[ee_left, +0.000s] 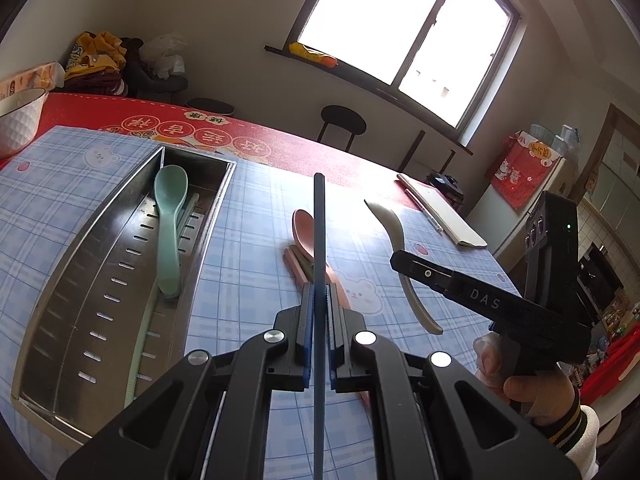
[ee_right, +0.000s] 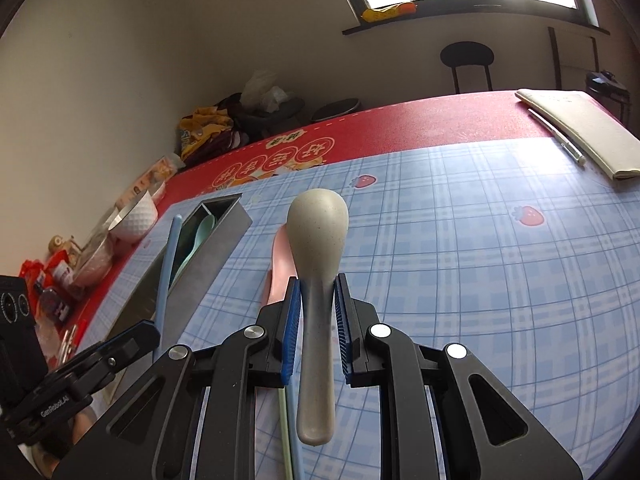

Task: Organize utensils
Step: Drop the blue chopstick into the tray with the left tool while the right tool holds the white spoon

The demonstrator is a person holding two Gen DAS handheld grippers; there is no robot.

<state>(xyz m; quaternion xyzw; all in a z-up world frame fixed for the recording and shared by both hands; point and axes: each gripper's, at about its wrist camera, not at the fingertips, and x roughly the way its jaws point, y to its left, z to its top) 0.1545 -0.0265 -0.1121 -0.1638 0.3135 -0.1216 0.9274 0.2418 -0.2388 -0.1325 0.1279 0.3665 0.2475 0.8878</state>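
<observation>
Right wrist view: grey spoon [ee_right: 318, 280] (handle end cut off) clamped in right hand-held gripper [ee_right: 318, 308].

A white bowl [ee_left: 18, 118], a notebook [ee_right: 584, 132] with pen [ee_right: 558, 136], a stool [ee_left: 343, 120] under the window [ee_left: 404, 24].

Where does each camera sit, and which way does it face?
Left wrist: on the left gripper, facing down-table past its blue chopstick; the right gripper and hand show.
Right wrist: on the right gripper, facing along its beige spoon; the left gripper shows.
Shared: steel tray, pink spoon.
</observation>
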